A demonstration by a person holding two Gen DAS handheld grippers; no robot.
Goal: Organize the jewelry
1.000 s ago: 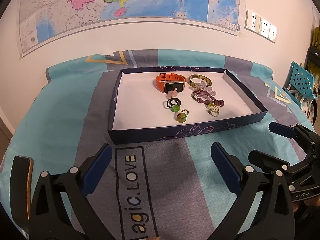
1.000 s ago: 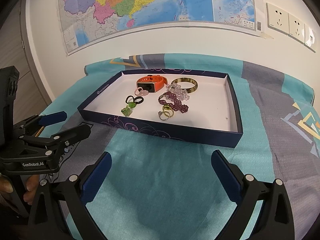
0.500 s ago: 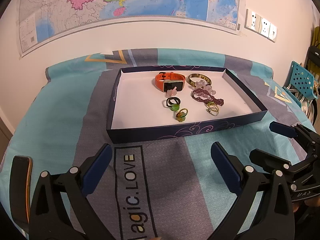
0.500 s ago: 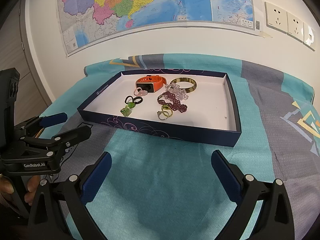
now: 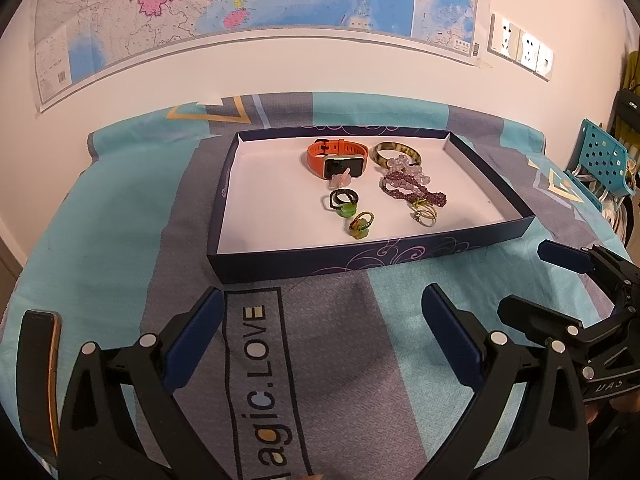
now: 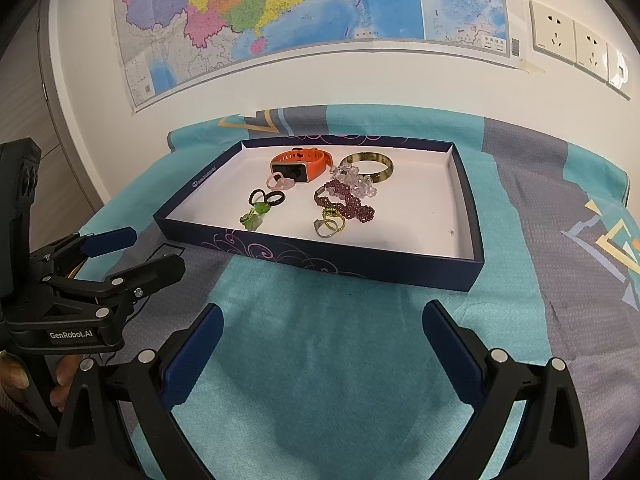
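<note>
Both my grippers spread wide, nothing held: left gripper [image 5: 322, 330], right gripper [image 6: 322, 346], hovering over bedspread [image 6: 320, 360] short of navy tray [image 5: 360, 258]. Orange watch [image 5: 338, 156], bangle [image 5: 396, 154], purple beaded bracelet [image 5: 412, 192], rings [image 5: 344, 204] all lying inside tray, middle-back.

The map [image 5: 256, 0] on the wall is cut off by the top edge in both views, and its printed text is too small to read. The lettering on the cloth [image 5: 256, 380] is cut by the bottom edge of the left wrist view, so only part of the word shows. The small rings [image 6: 330, 222] near the purple bead bracelet [image 6: 346, 202] overlap each other, and I cannot tell how many there are. The hand [image 6: 60, 384] holding the left gripper [image 6: 154, 250] is mostly hidden behind its black frame. The dark object with the orange edge [image 5: 38, 380] at the left is cut off, and what it is cannot be told.
</note>
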